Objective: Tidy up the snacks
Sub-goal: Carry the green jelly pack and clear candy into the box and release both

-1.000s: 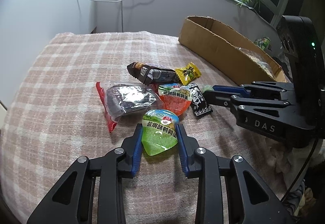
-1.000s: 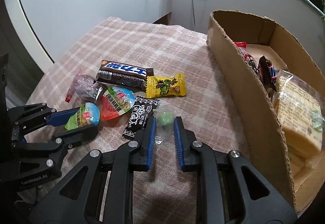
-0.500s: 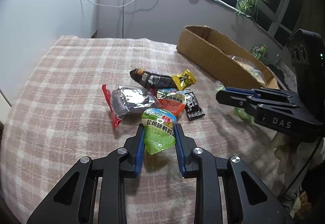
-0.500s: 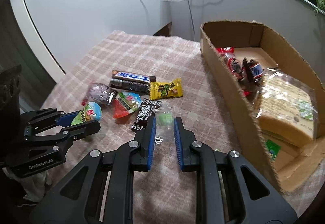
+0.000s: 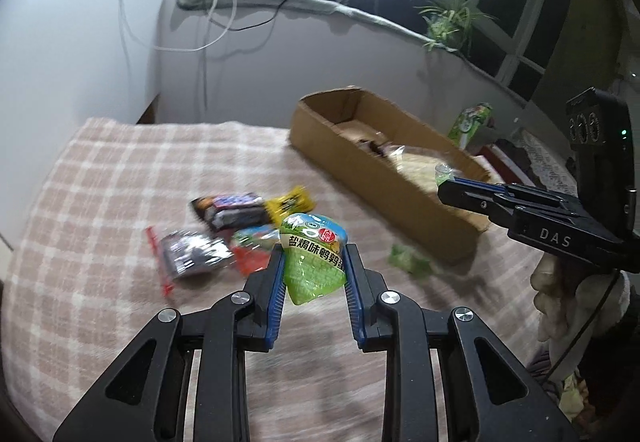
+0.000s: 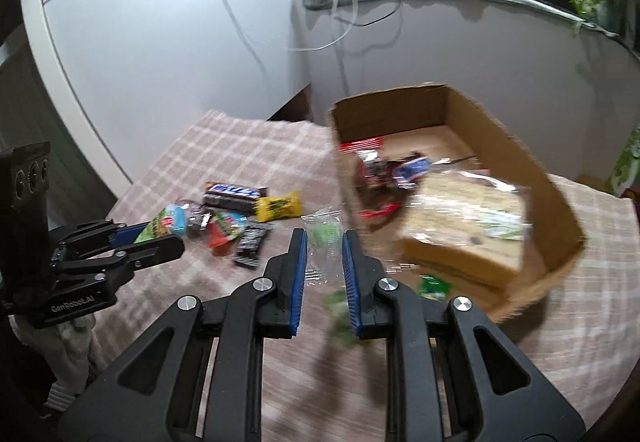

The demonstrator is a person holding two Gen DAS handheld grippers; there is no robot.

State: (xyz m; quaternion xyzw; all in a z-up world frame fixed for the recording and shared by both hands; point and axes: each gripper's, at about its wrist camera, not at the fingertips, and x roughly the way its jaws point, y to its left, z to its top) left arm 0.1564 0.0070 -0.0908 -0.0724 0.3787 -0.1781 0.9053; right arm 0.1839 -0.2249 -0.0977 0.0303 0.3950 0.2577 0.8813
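My left gripper is shut on a green jelly pack and holds it above the plaid cloth. In the right wrist view that pack shows at the left. My right gripper is shut on a small clear packet with a green sweet, in the air just left of the cardboard box. The left wrist view shows the right gripper over the box. Inside lie a bread pack and red wrappers.
Still on the cloth are a chocolate bar, a yellow sweet, a black packet, a red jelly pack and a dark red-edged pack. A green packet lies by the box's near corner. Walls stand behind.
Both grippers have risen off the cloth with their packs. The right one has carried its clear packet up and towards the box; the view is blurred by motion.
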